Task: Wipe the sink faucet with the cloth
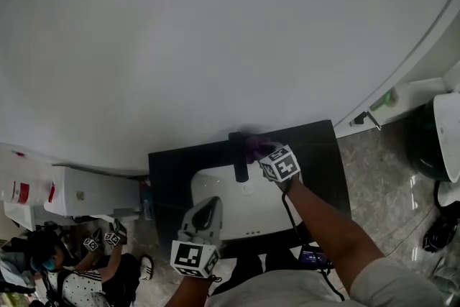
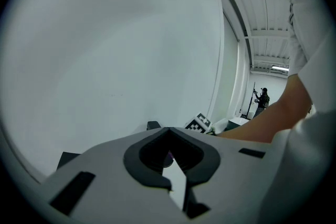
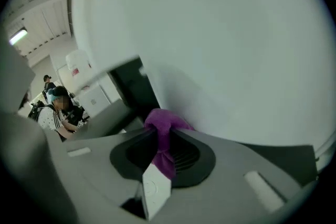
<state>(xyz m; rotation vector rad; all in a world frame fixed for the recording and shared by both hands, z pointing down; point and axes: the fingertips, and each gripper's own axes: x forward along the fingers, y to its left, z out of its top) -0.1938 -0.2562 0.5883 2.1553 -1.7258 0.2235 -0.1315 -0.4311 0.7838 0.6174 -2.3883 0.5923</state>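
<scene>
So this looks like the actual wiping part, or right at the start of it. The right gripper (image 1: 264, 152) is clamped tight on the purple cloth (image 1: 253, 146). In the right gripper view you can see the cloth (image 3: 164, 131) bunched up and pinched between the jaws, with a wad sticking out past the tips. That wad is pressed up against the right side of the black faucet (image 1: 238, 154), near its top. The faucet sits at the far edge of the white sink (image 1: 215, 190), which is set into a black counter (image 1: 169, 169) against the wall (image 1: 215, 25).

The left gripper (image 1: 207, 206) hangs over the near left part of the sink, well apart from the faucet. Its jaws are together with nothing in them, so it's basically just spectating.

My guess for the next move is to drag the wad along the spout and down around the body, then go around to the left side too. The squeeze needs to stay firm so the cloth doesn't slip out, and it should be the fabric rubbing the faucet, not the hard jaw tips.
</scene>
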